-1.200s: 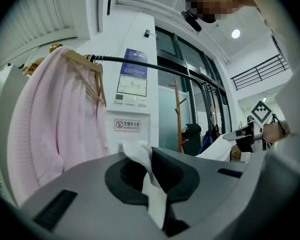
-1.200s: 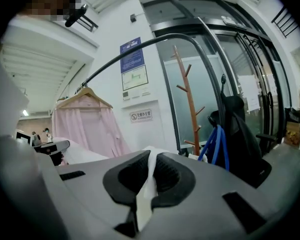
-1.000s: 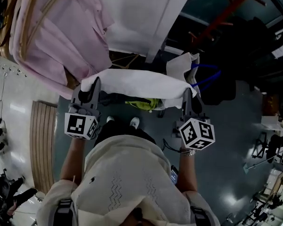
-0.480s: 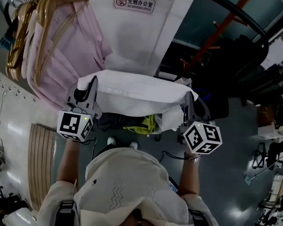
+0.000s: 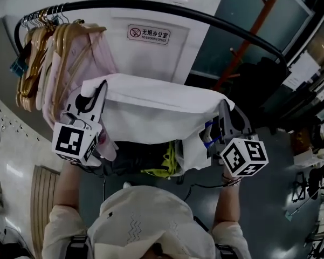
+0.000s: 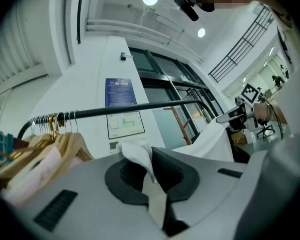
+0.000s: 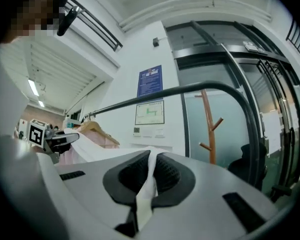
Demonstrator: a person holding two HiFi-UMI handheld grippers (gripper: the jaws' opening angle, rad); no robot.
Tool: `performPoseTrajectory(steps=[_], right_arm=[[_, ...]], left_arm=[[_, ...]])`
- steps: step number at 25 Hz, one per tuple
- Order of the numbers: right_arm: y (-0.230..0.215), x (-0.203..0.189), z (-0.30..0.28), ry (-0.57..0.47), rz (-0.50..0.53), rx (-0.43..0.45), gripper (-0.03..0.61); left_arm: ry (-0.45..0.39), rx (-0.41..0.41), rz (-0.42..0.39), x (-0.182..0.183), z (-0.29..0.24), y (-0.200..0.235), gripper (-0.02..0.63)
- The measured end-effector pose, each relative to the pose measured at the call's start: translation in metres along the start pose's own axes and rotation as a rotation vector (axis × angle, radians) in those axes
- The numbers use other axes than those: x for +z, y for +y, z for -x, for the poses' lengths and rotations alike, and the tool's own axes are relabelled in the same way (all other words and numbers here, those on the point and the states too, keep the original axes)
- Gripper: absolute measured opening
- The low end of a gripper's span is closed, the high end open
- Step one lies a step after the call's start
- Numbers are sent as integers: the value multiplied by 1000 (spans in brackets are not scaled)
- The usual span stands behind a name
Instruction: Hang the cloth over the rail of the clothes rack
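**Left claw [image 6: 150,174] and right claw [image 7: 147,176] both clenched on the white cloth [image 5: 156,109]**

In my left gripper view the dark pads pinch a bunched white corner that sticks up between them. In my right gripper view a thin fold of the same cloth runs up through the closed pads. The cloth stretches flat from one claw to the other, with a loose flap drooping below the right claw.

The black rail [image 5: 167,7] arcs above and beyond both claw tips, clear of the cloth.

On the wall past the cloth, between the two claws and under the rail, I read a sign [image 5: 148,34]. It has a red no-smoking symbol, a row of Chinese characters and small print, "NO SMOKING OFFICE". Beyond the left claw's tip a blue poster [image 6: 119,91] hangs above a white chart sheet [image 6: 126,124]; their print is too small for me to read. Each claw carries a cube of black-and-white square markers at its rear.

Both arms are raised and reach forward. The claws are roughly level and well apart, and the left one is rolled a little outward.

Pink shirts [image 5: 59,63] on wooden hangers hang from the rail, outboard of the left claw. An orange coat stand [image 5: 248,36] rises beyond the right claw.
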State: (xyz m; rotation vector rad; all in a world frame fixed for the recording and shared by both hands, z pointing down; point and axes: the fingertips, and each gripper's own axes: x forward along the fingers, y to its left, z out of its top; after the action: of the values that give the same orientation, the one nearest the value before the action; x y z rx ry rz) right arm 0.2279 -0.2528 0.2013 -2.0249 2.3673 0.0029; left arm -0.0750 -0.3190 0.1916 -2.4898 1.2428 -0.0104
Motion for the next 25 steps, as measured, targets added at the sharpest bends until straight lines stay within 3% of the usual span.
performPoseTrajectory(steps=[7,14,25], right_arm=[[4,94,-9,-97,212,15,20],[8,178,-22,-183,238,54,20],[9,284,-52,-277,374,12,20]], left_arm=[[-46,-38,-98,71,-20,27,25],[-144,6,-263,144,-42,62,25],[-120,-29,-400,220,-91,110,25]])
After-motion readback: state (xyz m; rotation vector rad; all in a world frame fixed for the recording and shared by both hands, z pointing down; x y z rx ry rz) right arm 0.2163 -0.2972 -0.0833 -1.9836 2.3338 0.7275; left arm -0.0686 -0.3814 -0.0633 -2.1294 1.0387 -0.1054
